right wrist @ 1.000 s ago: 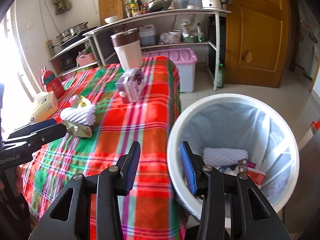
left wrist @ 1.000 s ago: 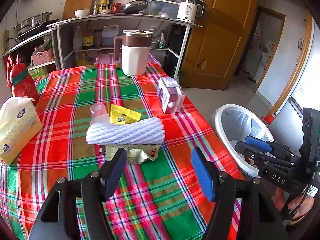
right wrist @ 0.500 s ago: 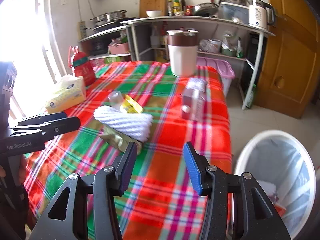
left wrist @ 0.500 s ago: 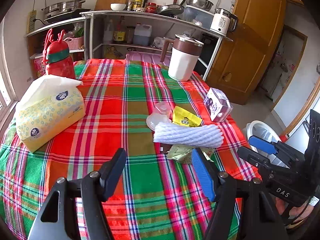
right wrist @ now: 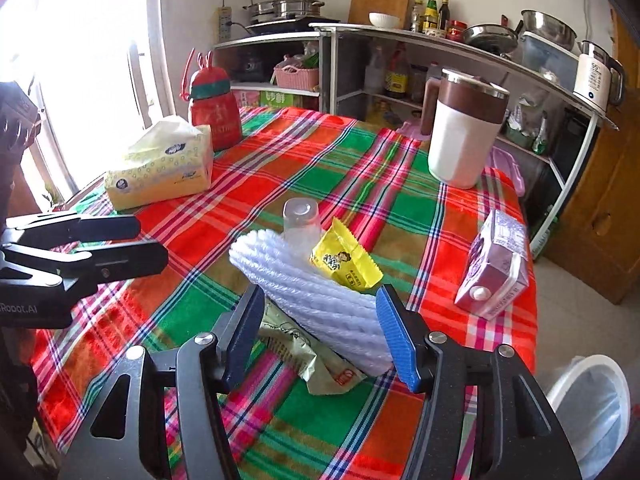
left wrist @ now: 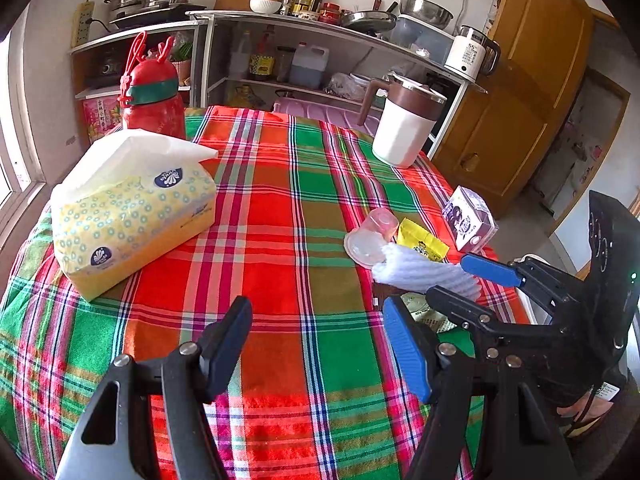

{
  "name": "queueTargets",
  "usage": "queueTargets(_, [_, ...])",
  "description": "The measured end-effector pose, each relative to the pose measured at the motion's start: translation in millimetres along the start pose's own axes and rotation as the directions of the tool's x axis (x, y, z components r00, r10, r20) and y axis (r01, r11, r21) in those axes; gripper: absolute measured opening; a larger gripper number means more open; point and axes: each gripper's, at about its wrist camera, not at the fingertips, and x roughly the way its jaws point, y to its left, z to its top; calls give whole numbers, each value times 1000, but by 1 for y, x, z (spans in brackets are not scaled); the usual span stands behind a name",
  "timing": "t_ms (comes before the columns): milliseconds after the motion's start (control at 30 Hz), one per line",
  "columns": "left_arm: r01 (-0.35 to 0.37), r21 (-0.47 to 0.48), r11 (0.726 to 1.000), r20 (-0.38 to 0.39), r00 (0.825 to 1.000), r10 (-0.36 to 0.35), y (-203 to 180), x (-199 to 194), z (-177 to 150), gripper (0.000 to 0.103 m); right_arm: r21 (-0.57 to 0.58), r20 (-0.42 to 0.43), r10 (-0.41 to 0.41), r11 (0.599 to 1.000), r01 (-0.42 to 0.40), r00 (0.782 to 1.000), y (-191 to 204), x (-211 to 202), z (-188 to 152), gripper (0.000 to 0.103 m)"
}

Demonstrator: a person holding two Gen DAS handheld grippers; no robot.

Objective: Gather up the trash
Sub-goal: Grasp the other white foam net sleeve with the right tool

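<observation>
A white foam net sleeve (right wrist: 316, 292) lies on the plaid tablecloth (right wrist: 352, 184) over a green wrapper (right wrist: 304, 354), beside a yellow packet (right wrist: 346, 266), a clear plastic cup (right wrist: 301, 222) and a purple carton (right wrist: 494, 268). My right gripper (right wrist: 320, 334) is open, its jaws on either side of the sleeve's near end. My left gripper (left wrist: 316, 350) is open and empty over bare cloth, left of the trash. The sleeve (left wrist: 420, 272), cup (left wrist: 370, 236), packet (left wrist: 422, 240) and carton (left wrist: 470, 220) show in the left view, with the right gripper (left wrist: 468, 280) at the sleeve.
A tissue pack (right wrist: 162, 166), a red bottle (right wrist: 214, 108) and a white jug (right wrist: 462, 132) stand on the table. A white trash bin (right wrist: 592, 404) stands on the floor at the table's right. Shelves with kitchenware line the back wall.
My right gripper swung from above the bin to the table and came up around the foam sleeve. My left gripper shifted left, away from the trash pile.
</observation>
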Motion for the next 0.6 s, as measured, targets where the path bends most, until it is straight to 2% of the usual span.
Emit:
queueTargets(67, [5, -4, 1000, -3, 1000, -5, 2, 1, 1, 70, 1, -17, -8, 1000, 8, 1000, 1, 4, -3, 59])
queueTargets(200, [15, -8, 1000, -6, 1000, -15, 3, 4, 1, 70, 62, -43, 41, 997, -38, 998, -6, 5, -9, 37])
queueTargets(300, [18, -9, 1000, -12, 1000, -18, 2, 5, 0, 70, 119, -52, 92, 989, -85, 994, -10, 3, -15, 28])
queueTargets(467, [20, -10, 1000, -25, 999, -21, 1, 8, -3, 70, 222, -52, 181, 961, -165, 982, -12, -7, -25, 24])
queueTargets(600, [30, -3, 1000, -35, 999, -30, -4, 9, -6, 70, 338, -29, 262, 911, -237, 965, -17, -16, -34, 24])
